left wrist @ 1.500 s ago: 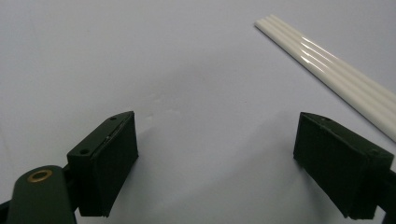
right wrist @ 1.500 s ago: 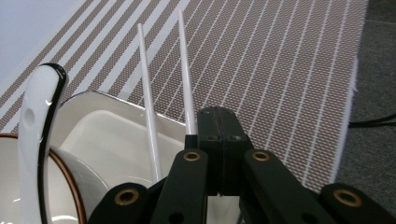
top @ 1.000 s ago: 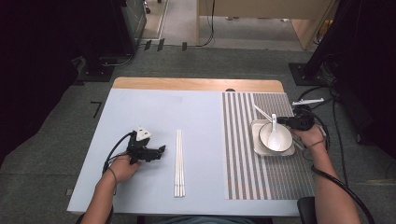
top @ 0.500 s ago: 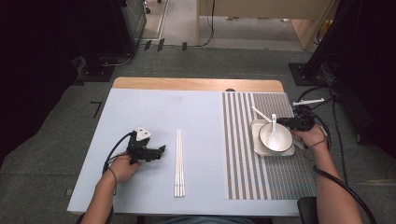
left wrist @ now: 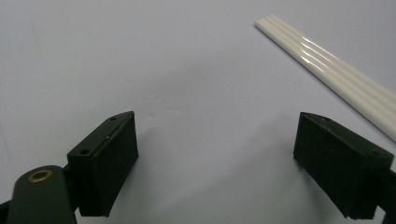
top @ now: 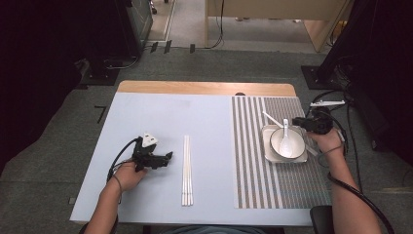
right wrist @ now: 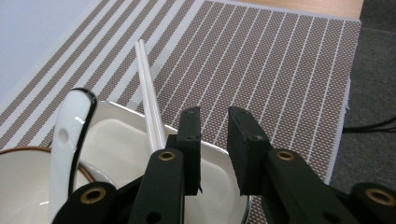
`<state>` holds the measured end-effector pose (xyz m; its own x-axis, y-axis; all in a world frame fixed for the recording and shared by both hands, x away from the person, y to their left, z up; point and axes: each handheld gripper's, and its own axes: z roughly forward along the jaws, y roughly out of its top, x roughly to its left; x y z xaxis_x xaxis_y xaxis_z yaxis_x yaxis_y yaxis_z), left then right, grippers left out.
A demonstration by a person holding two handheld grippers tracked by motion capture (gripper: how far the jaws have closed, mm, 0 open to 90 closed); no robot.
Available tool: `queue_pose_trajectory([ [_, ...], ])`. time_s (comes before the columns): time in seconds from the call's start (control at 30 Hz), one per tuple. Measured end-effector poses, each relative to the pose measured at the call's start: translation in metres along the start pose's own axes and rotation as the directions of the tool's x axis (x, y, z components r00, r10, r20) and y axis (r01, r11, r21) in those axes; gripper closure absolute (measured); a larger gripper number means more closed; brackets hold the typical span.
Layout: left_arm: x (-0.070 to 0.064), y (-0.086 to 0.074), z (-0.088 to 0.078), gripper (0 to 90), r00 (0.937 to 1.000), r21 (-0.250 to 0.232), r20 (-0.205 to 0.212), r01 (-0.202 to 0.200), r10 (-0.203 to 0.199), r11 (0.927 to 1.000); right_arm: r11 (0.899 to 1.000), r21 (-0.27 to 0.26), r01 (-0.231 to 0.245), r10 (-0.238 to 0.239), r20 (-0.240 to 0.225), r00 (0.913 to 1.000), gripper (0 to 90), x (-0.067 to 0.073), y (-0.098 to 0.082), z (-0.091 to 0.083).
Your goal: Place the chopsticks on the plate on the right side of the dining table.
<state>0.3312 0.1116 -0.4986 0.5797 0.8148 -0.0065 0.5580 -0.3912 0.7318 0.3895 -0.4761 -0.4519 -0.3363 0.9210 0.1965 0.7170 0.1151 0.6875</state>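
White chopsticks (right wrist: 150, 100) lie across my tray (top: 269, 155) beside my right claw (right wrist: 214, 125), jaws just parted slightly, empty; another pair (top: 187, 169) waits by my wide-open left claw (left wrist: 219, 154)

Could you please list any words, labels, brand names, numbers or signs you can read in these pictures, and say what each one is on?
There are none: no readable text stands on the table, the striped mat, the white chopsticks, the bowl, the spoon, or either tool.
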Motion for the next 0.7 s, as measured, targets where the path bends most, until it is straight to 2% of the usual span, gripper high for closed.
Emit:
queue_pose_trajectory([
  [0.2, 0.0, 0.0, 0.0, 13.5, 1.0, 0.0, -0.001, 0.0, 0.0, 1.0, 1.0, -0.003, 0.013, -0.013, -0.005, 0.9999, 77.5, 0.0, -0.01, -0.009],
  [0.23, 0.0, 0.0, 0.0, 13.5, 1.0, 0.0, -0.002, 0.0, 0.0, 1.0, 1.0, -0.004, 0.024, -0.024, -0.025, 0.9994, 76.3, 0.001, -0.011, -0.01],
  [0.33, 0.0, 0.0, 0.0, 13.5, 1.0, 0.0, -0.001, 0.0, 0.0, 1.0, 0.999, 0.012, 0.046, -0.045, -0.026, 0.9986, 76.7, 0.001, -0.016, -0.012],
  [0.43, 0.0, 0.0, 0.0, 13.5, 1.0, 0.0, -0.001, 0.0, 0.0, 1.0, 0.999, 0.015, 0.033, -0.032, -0.035, 0.9989, 76.8, 0.001, -0.02, -0.014],
  [0.57, 0.0, 0.0, 0.0, 13.5, 1.0, 0.0, -0.001, 0.0, 0.0, 1.0, 0.999, 0.022, 0.05, -0.049, -0.041, 0.998, 76.1, 0.002, -0.029, -0.016],
  [0.7, 0.0, 0.0, 0.0, 13.5, 1.0, 0.0, -0.001, 0.0, 0.0, 1.0, 0.999, 0.02, 0.047, -0.046, -0.062, 0.997, 74.7, 0.001, -0.037, -0.019],
])
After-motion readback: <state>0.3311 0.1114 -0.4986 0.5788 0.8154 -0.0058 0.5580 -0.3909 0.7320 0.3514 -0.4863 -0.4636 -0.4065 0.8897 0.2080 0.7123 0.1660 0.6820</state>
